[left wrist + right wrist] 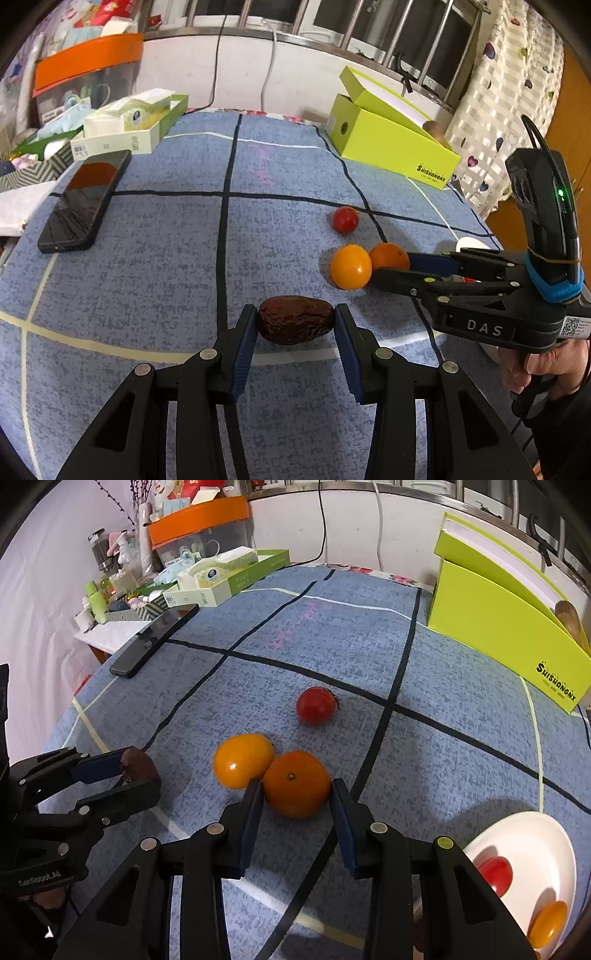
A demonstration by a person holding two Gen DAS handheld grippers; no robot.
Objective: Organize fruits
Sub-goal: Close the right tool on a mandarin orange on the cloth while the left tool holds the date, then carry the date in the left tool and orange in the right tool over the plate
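My left gripper (pixel 295 323) is shut on a dark brown wrinkled date (pixel 295 325), which rests on the blue cloth. In the right wrist view that left gripper (pixel 138 775) shows at the left with the date (pixel 142 766) in it. My right gripper (pixel 295 788) stands around an orange mandarin (pixel 295 782), and its pads touch both sides. The mandarin leans against a yellow tomato (pixel 242 760). A red cherry tomato (pixel 316 705) lies farther back. In the left wrist view the right gripper (pixel 393 267) comes in from the right at the mandarin (pixel 388 256).
A white plate (pixel 524 827) at the lower right holds a red and a yellow tomato. A lime green box (pixel 498 627) stands open at the back right. A black phone (pixel 85 203) lies at the left. Boxes and an orange-lidded bin (pixel 85 62) crowd the back left.
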